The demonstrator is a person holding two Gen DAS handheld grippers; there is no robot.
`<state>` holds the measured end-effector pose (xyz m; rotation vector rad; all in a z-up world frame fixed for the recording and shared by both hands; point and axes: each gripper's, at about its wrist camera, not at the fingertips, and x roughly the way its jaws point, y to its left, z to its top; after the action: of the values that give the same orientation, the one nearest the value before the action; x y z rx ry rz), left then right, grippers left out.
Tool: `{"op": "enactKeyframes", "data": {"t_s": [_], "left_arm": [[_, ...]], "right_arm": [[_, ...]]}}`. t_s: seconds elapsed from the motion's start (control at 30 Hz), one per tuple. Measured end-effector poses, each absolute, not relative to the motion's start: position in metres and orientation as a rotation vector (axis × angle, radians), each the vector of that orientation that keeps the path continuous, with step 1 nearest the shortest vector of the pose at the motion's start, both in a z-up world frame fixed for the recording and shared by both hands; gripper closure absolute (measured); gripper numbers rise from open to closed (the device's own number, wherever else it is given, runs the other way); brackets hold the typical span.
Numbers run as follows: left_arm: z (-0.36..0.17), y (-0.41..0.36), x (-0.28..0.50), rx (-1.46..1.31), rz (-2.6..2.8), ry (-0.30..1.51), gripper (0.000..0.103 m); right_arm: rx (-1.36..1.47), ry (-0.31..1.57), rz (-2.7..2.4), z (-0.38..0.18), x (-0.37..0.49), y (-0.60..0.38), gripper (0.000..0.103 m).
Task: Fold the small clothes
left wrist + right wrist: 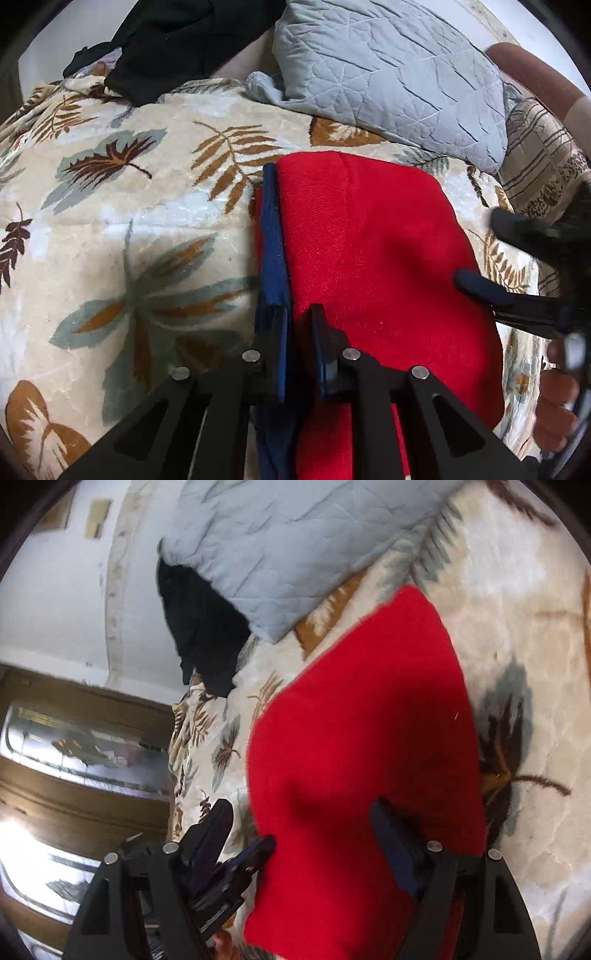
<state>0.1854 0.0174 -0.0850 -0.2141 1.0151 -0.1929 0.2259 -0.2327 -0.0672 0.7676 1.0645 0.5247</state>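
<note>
A red garment (373, 251) with a navy blue edge band (271, 236) lies folded on the leaf-patterned blanket (122, 206). My left gripper (297, 314) sits at its near left edge, jaws nearly closed around the navy band and red cloth. My right gripper (476, 254) comes in from the right, open, one finger resting on the red cloth. In the right wrist view the red garment (362, 746) fills the centre and my right gripper (301, 808) is wide open, the right finger (388, 830) over the cloth, the left finger (218, 823) beside it.
A grey quilted pillow (388, 74) lies behind the garment, with black clothing (177, 44) at the back left. A striped cushion (543, 173) is at the right. A wooden cabinet with glass (74, 746) stands beyond the bed edge.
</note>
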Motion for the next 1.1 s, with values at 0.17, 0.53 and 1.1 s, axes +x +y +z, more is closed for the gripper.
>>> {"op": "enactKeyframes", "data": {"t_s": [0.17,0.53,1.1], "left_arm": [[-0.066,0.032,0.156,-0.246,-0.215,0.974,0.055],[-0.064,0.047,0.054,-0.234,-0.148,0.943,0.041],[-0.037,0.027,-0.010,-0.068,-0.036,0.858,0.024]], "right_arm": [[0.637,0.962,0.554,-0.022,0.171,-0.240,0.023],[0.601,0.929,0.426,-0.055,0.013,-0.261,0.022],[0.028,0.766,0.154,-0.014,-0.054,-0.178,0.012]]}}
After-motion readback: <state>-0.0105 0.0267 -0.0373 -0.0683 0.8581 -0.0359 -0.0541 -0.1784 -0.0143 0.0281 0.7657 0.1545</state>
